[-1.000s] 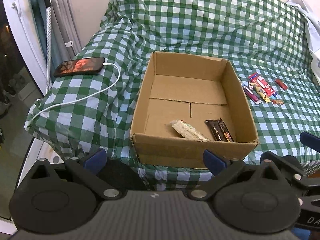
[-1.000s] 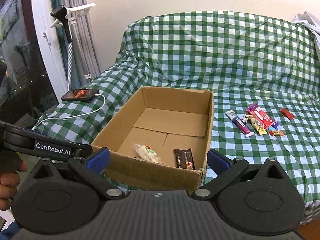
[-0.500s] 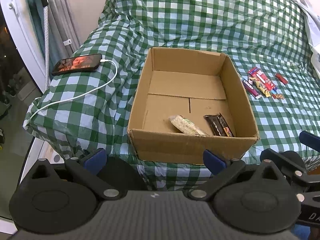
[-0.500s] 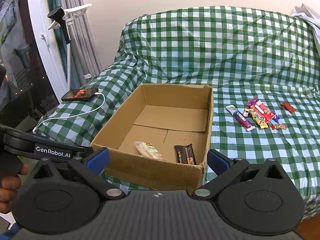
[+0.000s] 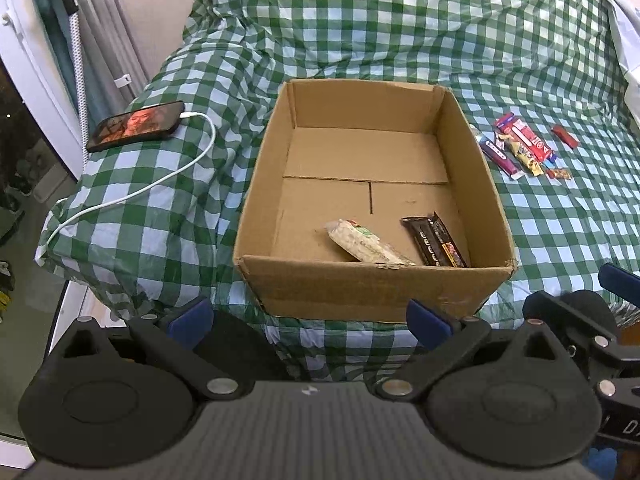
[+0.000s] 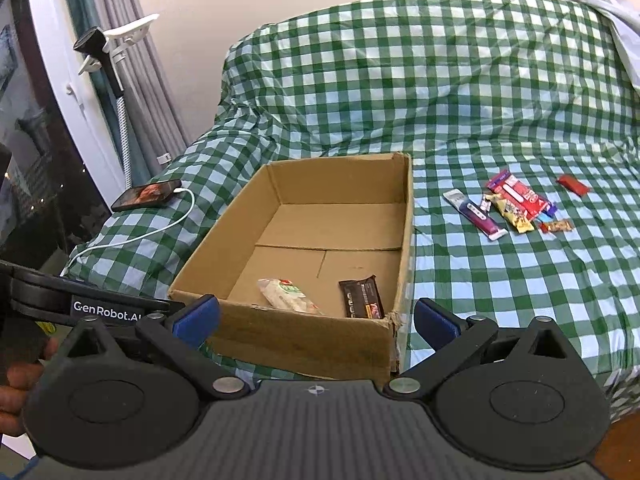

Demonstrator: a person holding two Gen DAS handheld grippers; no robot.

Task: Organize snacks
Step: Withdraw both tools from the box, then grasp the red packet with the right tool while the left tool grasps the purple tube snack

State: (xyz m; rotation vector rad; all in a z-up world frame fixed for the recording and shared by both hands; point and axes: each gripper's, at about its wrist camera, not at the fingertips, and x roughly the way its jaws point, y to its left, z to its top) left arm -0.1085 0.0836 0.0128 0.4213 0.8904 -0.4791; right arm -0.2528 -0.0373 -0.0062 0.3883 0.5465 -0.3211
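A green-and-white checked cover [image 5: 400,32] fills most of both views, draped over a bed. At the left of the frame a black phone [image 5: 136,126] lies on it with its screen lit, and a white cable [image 5: 160,184] plugged into it curls down toward the lower left edge. Grey curtains [image 6: 132,92] hang at the upper left, beside a white-and-black stand [image 6: 108,52]. White cloth [image 6: 616,12] shows at the upper right corner.

Matt brown cardboard box [image 5: 372,292] with a frayed corner, soft creased checked cloth cover [image 6: 460,92], glossy foil-like snack wrappers [image 6: 516,204], shiny glass-fronted phone [image 5: 136,126], smooth white cable [image 5: 132,196], matt black plastic gripper bodies
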